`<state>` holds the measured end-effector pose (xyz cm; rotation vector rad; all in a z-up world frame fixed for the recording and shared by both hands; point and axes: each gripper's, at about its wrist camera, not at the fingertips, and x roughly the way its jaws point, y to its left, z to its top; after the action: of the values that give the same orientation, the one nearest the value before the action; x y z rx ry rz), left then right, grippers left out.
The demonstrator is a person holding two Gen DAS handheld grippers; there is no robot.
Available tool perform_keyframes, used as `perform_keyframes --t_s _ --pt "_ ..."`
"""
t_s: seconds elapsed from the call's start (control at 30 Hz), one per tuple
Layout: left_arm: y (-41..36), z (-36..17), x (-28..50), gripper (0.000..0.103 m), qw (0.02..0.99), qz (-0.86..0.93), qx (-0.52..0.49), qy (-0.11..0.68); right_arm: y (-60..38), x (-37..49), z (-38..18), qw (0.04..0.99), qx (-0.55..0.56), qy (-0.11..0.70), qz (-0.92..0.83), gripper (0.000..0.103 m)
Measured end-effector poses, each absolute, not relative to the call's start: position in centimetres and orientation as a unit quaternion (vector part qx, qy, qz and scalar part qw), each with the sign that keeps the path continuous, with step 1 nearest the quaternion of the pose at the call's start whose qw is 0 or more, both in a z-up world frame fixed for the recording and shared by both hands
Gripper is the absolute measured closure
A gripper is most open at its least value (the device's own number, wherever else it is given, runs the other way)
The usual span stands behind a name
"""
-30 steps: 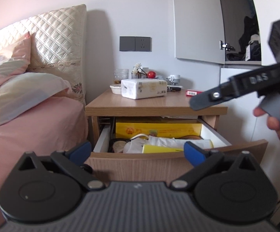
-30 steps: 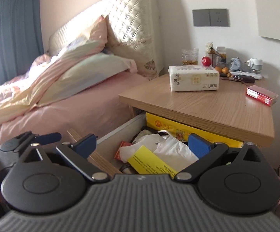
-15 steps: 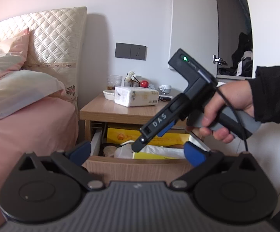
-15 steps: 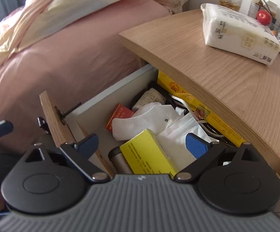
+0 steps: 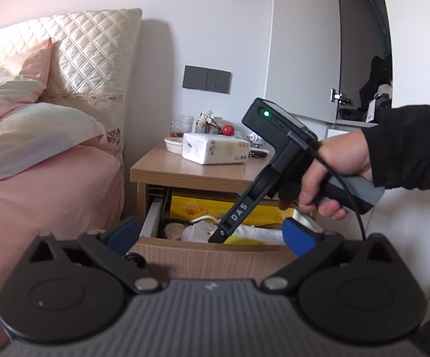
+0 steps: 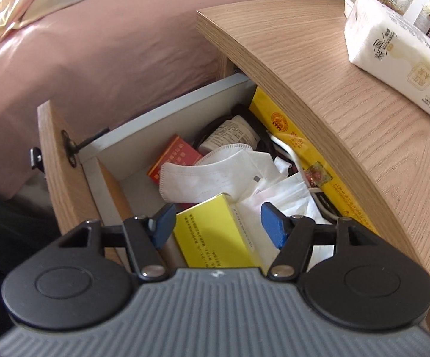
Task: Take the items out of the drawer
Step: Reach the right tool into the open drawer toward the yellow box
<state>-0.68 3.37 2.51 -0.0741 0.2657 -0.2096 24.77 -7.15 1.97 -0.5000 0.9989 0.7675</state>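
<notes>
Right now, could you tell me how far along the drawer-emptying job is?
Done: the wooden nightstand drawer is pulled open. In hand: the right gripper is open, straddling the yellow cardboard box, not yet clamped. Left: everything, including the white face mask and red packet. The left gripper is open and empty.

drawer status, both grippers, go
Right gripper open, fingers straddling yellow box in open drawer. Left gripper open, holding back outside. White mask lies just beyond the box.

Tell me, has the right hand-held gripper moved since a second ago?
Yes. The right hand-held gripper has dropped toward the open drawer, below the nightstand top, straddling the yellow box.
</notes>
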Motion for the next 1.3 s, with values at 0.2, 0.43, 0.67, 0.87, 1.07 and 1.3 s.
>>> perform_keyframes --t_s 0.2,0.43,0.67,0.87,1.07,1.3 --pt "3.1 2.4 -0.6 0.000 0.985 -0.103 -0.034 0.137 -6.1 25.0 1.6 0.756 -0.254 0.473 0.376 0.037" --pt "3.0 2.4 -0.6 0.000 0.984 -0.105 -0.036 0.139 -5.6 25.4 0.8 0.743 -0.272 0.487 0.369 0.037" --pt "3.4 2.5 -0.8 0.000 0.984 -0.104 -0.040 0.138 -6.1 25.5 1.3 0.749 -0.292 0.479 0.352 0.034" --pt "3.6 2.5 -0.8 0.000 0.984 -0.106 -0.041 0.137 -6.9 25.4 2.0 0.760 -0.302 0.467 0.337 0.033" --pt "3.4 2.5 -1.0 0.000 0.984 -0.107 -0.039 0.138 -6.7 25.2 2.3 0.761 -0.283 0.468 0.349 0.033" --pt "3.4 2.4 -1.0 0.000 0.984 -0.105 -0.038 0.138 -5.3 24.7 1.1 0.752 -0.296 0.473 0.350 0.033"
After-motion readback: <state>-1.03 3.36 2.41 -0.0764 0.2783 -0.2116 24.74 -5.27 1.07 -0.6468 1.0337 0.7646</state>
